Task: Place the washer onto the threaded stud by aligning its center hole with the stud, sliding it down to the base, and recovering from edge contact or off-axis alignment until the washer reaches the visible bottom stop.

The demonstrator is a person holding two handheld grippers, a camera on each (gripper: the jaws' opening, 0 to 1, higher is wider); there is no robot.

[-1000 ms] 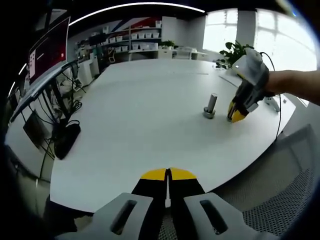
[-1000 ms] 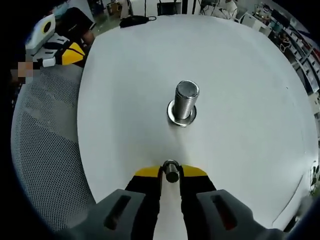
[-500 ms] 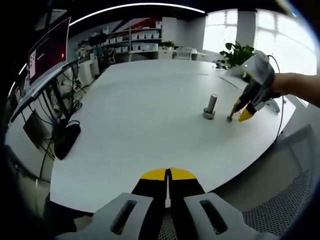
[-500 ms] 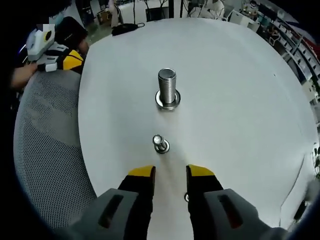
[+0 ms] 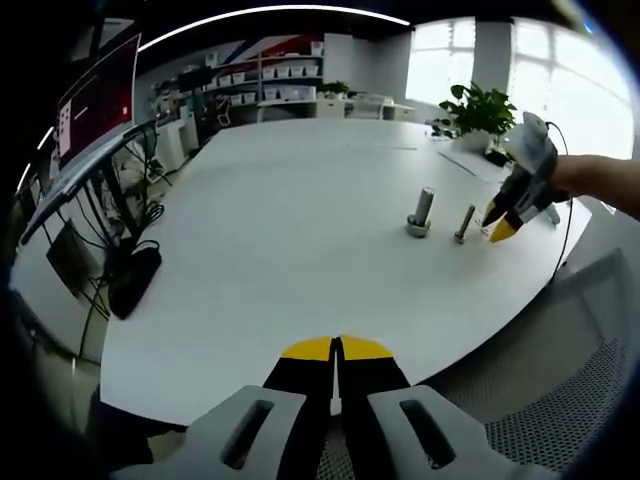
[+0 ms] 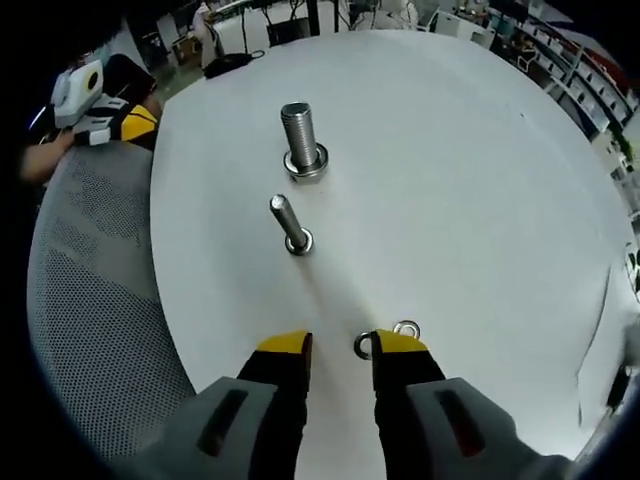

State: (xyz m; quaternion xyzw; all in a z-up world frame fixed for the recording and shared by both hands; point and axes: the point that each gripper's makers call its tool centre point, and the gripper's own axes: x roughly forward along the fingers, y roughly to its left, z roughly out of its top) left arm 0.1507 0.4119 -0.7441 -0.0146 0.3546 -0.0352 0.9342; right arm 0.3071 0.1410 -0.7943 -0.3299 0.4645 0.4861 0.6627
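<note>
Washers (image 6: pixel 362 346): two small rings lie flat on the white table (image 6: pixel 470 200), one touching the inner edge of your right gripper's (image 6: pixel 340 345) right-hand jaw tip, the second (image 6: pixel 406 328) just beyond that same tip; neither is on a stud. Your right gripper's jaws stand apart with bare table showing between the yellow tips, and nothing is held in them. In the left gripper view you can see that gripper (image 5: pixel 500 222) from the side, tips angled down toward the table, your hand (image 5: pixel 590 180) wrapped round its body and the forearm reaching in from the right edge of the view. Your left gripper (image 5: pixel 337 350) has its jaws pressed together, yellow tips meeting, nothing between them; it hangs off the near edge of the table, touching nothing. In the right gripper view it sits at upper left, over the mesh chair (image 6: pixel 90 300). Studs counted: two, both upright. The slim threaded stud (image 6: pixel 288 222) stands nearer your right gripper, its base on the table; the thick threaded stud (image 6: pixel 298 134) stands just beyond it, with a wide collar at its foot. The two studs are near each other but apart. In the left gripper view the slim one (image 5: pixel 465 223) sits between the thick one (image 5: pixel 422 210) and your right gripper.
</note>
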